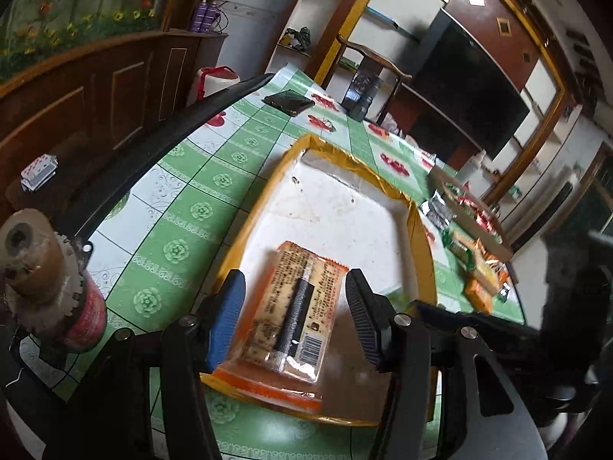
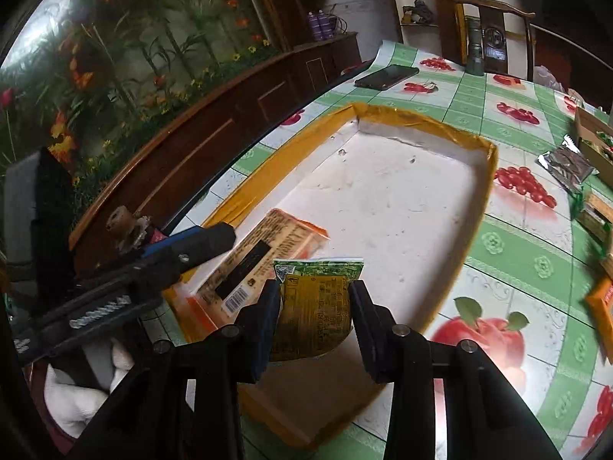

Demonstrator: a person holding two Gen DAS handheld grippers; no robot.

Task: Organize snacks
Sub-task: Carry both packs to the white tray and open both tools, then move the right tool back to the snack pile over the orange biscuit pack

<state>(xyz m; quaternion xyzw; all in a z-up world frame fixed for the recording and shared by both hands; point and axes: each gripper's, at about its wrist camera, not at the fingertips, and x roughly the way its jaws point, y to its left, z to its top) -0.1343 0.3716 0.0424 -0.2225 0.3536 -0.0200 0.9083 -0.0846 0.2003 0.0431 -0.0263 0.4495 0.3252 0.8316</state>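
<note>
orange snack pack: barcode visible, print unreadable | green pack: likewise

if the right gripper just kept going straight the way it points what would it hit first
Probably the white floor of the tray. The right gripper carries a green snack pack and points down into the tray, beside the orange pack. Depth is hard to judge through the fisheye.

An orange cracker packet lies flat, back side up with barcode showing, in the near left corner of the shallow white tray with yellow-taped rim. A green snack packet is above the tray's near edge, just right of the orange one. More packets lie scattered well right of the tray.
</note>
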